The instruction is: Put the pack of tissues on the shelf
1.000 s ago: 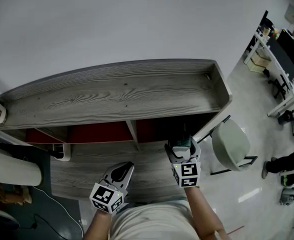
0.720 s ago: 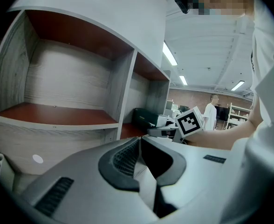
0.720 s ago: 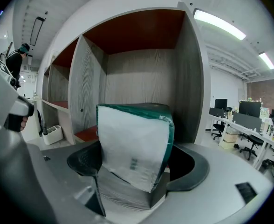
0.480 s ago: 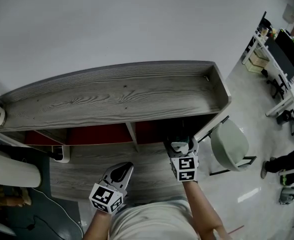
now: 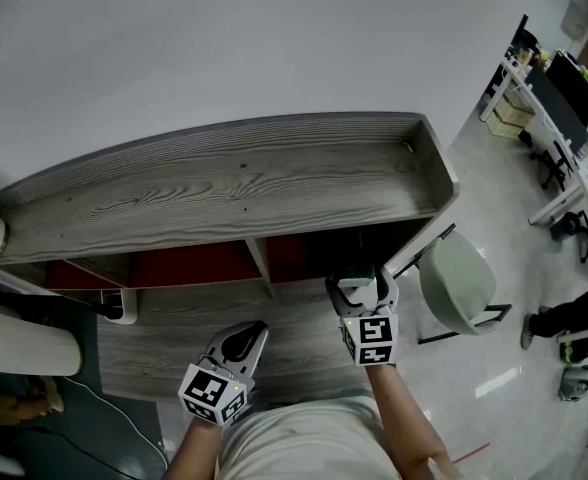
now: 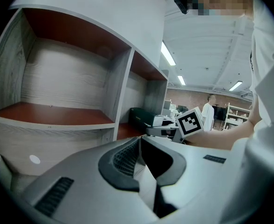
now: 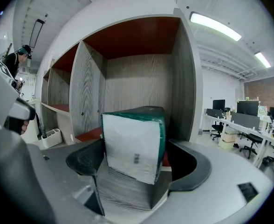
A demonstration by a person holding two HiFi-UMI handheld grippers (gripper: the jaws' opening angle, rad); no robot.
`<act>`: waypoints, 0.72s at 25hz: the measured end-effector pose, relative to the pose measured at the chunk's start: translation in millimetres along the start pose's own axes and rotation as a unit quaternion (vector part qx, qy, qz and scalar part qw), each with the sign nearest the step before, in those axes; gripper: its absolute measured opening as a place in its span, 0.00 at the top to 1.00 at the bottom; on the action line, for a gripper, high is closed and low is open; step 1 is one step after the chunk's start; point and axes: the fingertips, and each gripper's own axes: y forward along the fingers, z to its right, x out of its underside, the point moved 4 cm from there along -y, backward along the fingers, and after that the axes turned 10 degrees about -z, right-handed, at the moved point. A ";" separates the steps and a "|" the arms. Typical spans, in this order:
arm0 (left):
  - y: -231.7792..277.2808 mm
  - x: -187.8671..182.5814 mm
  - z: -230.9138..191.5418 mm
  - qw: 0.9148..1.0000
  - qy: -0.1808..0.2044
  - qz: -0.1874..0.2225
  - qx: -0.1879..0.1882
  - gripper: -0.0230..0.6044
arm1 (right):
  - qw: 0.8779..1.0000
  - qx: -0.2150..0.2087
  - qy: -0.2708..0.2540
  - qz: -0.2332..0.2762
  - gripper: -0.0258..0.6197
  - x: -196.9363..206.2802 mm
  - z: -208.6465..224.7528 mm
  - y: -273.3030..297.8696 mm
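Note:
The pack of tissues [image 7: 133, 143], green with a white end face, stands upright between the jaws of my right gripper [image 7: 134, 158], which is shut on it. It is held just in front of the shelf's right compartment [image 7: 141, 78], which has a red floor and a grey wood back. In the head view the right gripper [image 5: 361, 288] sits at the front edge of the grey wood shelf [image 5: 244, 183]. The left gripper [image 5: 251, 332] hangs back over the lower desk surface [image 5: 164, 333]. Its jaws [image 6: 140, 146] are shut on nothing.
A pale green chair [image 5: 457, 286] stands right of the shelf. A small white holder [image 7: 51, 138] sits at the left under the shelf. Office desks [image 5: 564, 118] and a person [image 5: 574, 320] are far right. Another person [image 6: 208, 112] stands in the background.
The right gripper with the pack has edged slightly forward toward the shelf's right compartment. The left gripper has stayed put.

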 end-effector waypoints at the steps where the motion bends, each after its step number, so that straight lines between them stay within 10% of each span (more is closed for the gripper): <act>1: 0.1 0.2 0.7 1.000 0.001 0.000 0.002 0.91 | 1.000 0.001 0.001 0.000 0.31 0.8 -0.4 -2.6; 18: -1.0 3.1 9.5 1.000 0.005 0.001 0.012 0.91 | 0.998 0.052 0.025 -0.017 0.34 17.9 16.4 -20.7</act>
